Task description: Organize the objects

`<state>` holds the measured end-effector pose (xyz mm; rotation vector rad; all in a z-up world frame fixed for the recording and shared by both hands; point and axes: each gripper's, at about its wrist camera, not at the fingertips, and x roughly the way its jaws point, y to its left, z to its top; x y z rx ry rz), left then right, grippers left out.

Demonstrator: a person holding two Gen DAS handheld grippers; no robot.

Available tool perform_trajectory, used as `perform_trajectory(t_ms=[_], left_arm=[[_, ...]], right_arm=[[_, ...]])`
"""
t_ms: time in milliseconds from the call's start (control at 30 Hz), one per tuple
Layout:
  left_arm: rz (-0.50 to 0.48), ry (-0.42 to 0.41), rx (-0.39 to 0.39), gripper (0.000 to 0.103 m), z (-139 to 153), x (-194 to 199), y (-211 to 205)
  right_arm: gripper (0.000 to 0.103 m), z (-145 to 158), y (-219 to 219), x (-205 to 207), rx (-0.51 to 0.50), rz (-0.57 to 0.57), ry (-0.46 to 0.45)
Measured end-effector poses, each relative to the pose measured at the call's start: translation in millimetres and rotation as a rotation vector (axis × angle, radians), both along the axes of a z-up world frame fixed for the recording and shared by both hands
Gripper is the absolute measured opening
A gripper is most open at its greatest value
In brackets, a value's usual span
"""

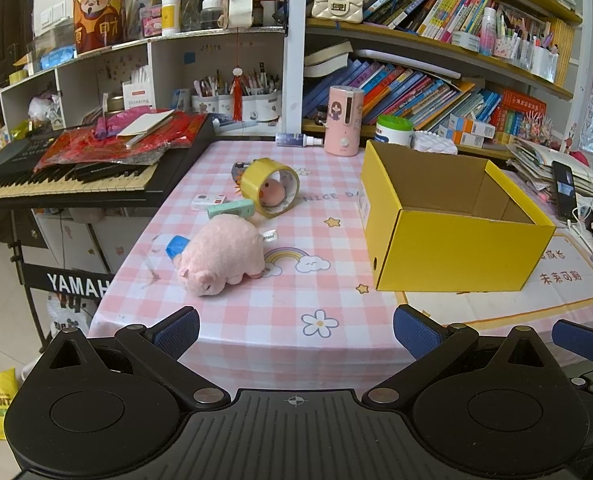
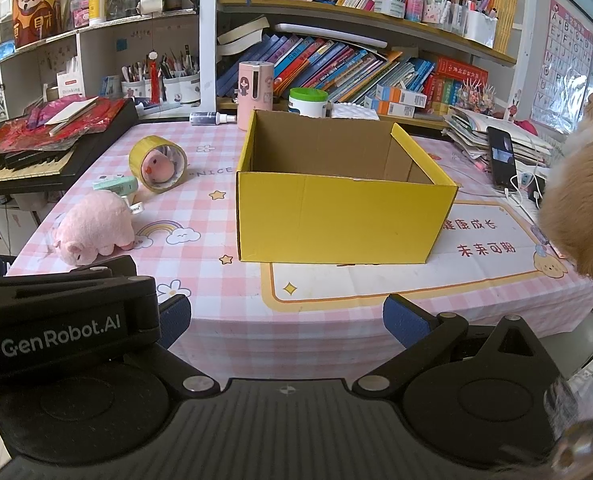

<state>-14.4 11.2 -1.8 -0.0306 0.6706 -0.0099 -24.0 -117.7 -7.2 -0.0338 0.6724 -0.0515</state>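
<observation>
A black electronic keyboard [image 1: 68, 184] draped in red wrapping overlaps the far left edge of the pink checked tablecloth [image 1: 316, 280]. Beside it lie a small white card box [image 1: 208, 202], a mint-green plastic case [image 1: 232, 209] and a soft pink plush pig [image 1: 222, 258], lying on its side near the front-left. Just behind them a yellow roll of packing tape [image 1: 270, 192] stands on edge with a small pink plush chick [image 1: 273, 194] inside its ring. The open yellow cardboard box [image 2: 336, 216] sits right of centre, nothing visible inside. The left gripper [image 1: 296, 330] hangs spread wide and empty above the near table edge; the right gripper [image 2: 286, 318] does likewise. A fluffy tan animal [image 2: 580, 200] fills the right margin
</observation>
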Motion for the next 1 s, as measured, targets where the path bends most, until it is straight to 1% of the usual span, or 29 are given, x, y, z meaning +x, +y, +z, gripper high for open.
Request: perform_trajectory(t_ms=[1000], left_arm=[[-0.012, 0.001, -0.011, 0.103, 0.2, 5.2, 5.4]], right_arm=[[0.103, 1.7, 2.2, 1.0, -0.005, -0.002, -0.001]])
